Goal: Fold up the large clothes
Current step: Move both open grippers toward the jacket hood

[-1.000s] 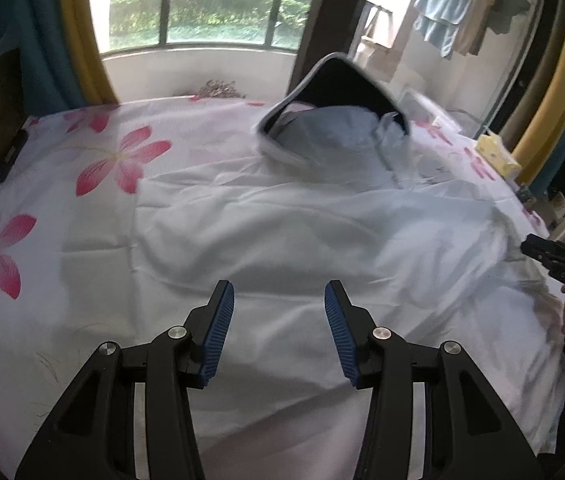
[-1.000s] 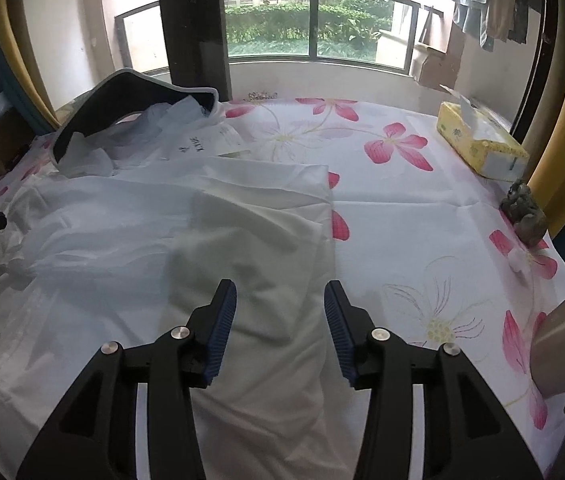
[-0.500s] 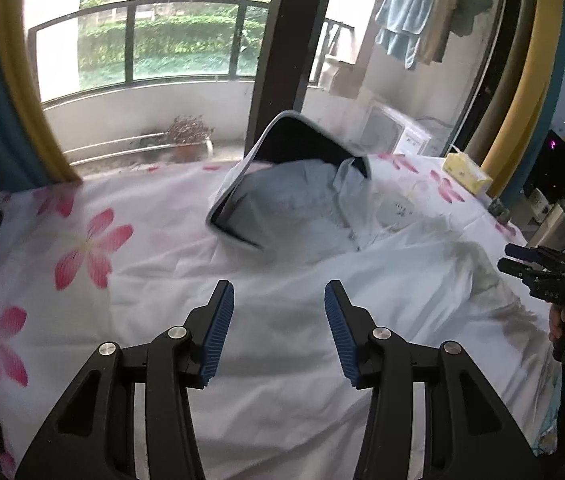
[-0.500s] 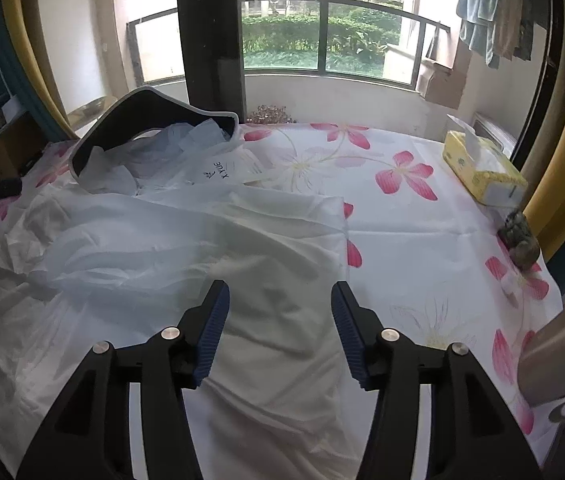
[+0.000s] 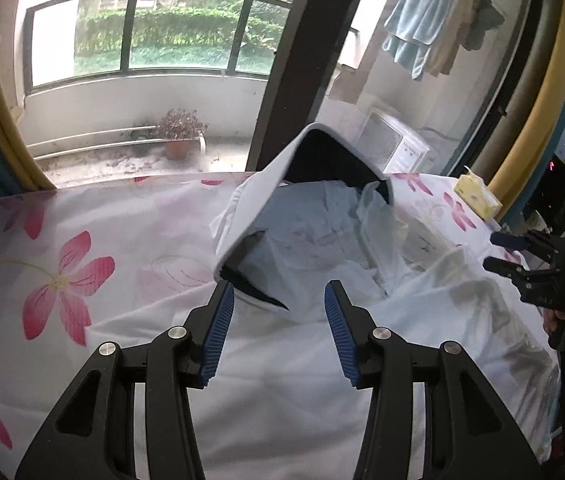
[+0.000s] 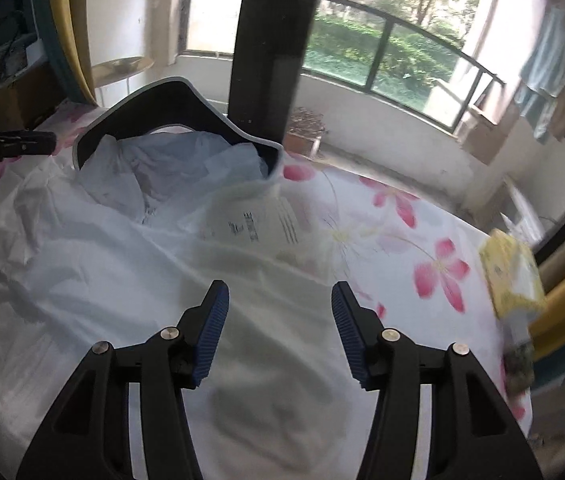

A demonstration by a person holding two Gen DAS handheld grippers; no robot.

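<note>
Printed lines on a white packet [image 6: 260, 222], too blurred to read. White garment [image 6: 130, 280] spread flat across the flowered bed [image 6: 414, 240], long axis unclear. Left hand-held gripper [image 5: 279, 334] parted, empty. Right hand-held gripper [image 6: 280, 332] just opening, nothing between.

Garment [image 5: 290, 376] spread on bed [image 5: 62, 240]; bag [image 5: 302, 216] behind; tissue box [image 6: 510, 280] far right.

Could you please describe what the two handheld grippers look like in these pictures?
Both match: the left gripper and right gripper have matte black, angular linkage arms with triangular cut-outs and round silver pivot screws. Each finger ends in a flat, ribbed blue pad. Seen from the left camera, the right gripper's body shows a small green light.
</note>
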